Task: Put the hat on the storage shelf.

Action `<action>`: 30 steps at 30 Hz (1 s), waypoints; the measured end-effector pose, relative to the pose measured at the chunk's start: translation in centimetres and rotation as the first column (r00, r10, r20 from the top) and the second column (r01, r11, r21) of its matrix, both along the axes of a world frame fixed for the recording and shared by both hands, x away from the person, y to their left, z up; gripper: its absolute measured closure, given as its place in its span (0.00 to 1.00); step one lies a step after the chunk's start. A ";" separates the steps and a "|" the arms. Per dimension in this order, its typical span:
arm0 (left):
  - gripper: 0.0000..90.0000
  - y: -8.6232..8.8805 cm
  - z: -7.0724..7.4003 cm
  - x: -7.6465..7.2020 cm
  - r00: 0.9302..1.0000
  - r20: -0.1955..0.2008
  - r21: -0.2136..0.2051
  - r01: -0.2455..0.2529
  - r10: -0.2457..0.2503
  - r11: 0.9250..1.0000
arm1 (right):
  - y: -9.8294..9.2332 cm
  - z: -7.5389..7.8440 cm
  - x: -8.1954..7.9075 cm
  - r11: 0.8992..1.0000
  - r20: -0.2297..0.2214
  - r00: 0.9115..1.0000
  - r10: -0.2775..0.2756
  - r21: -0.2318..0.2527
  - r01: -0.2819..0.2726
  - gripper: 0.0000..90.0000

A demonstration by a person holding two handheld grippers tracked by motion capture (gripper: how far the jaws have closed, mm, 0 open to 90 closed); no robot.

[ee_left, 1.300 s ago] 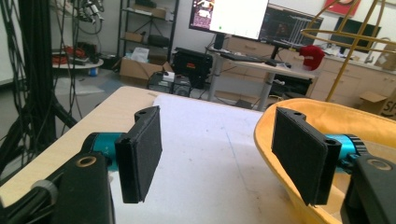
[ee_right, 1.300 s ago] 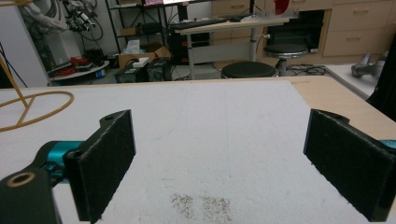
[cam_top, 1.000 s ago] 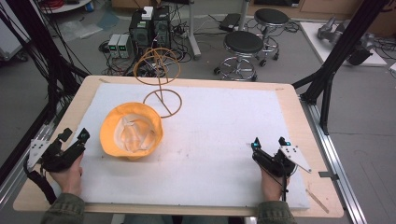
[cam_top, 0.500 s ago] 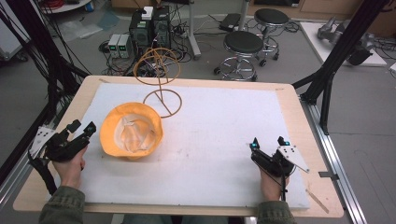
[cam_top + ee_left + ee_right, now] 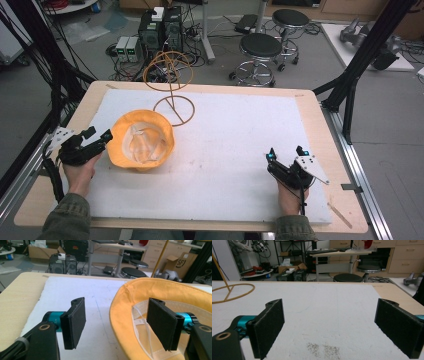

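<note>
orange cloth hat (image 5: 141, 141) lies brim-up just in front of the brown wire stand (image 5: 172, 85). the left gripper (image 5: 98, 138) has closed in on the hat's rim since a second ago, jaws apart astride it, ready to pinch. the right gripper (image 5: 286, 153) waits well away, jaws apart.

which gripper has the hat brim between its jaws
The left gripper: its open jaws straddle the orange hat's brim, one pad inside. The right gripper, also open, sits far off over bare white mat.
</note>
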State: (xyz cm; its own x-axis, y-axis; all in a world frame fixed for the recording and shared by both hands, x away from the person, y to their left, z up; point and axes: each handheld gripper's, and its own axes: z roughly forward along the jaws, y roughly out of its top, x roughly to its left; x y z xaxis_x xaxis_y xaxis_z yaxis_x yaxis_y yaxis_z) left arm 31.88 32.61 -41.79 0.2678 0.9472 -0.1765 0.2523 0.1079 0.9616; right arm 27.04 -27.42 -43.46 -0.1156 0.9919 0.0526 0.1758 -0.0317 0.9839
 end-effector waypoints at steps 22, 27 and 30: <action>0.45 -0.6 -1.2 3.0 0.962 -0.260 -0.039 0.081 -0.089 0.996 | 0.0 0.1 -0.1 1.000 0.026 1.000 -0.003 -0.001 0.003 0.09; 0.61 -0.6 -1.4 3.1 0.947 -0.298 -0.084 0.103 -0.124 0.991 | 0.0 0.1 -0.1 1.000 0.030 1.000 -0.003 -0.004 0.003 0.09; 0.74 -0.5 -1.3 3.1 0.945 -0.300 -0.116 0.097 -0.128 0.989 | 0.1 0.1 -0.1 1.000 0.024 1.000 -0.001 0.002 0.001 0.09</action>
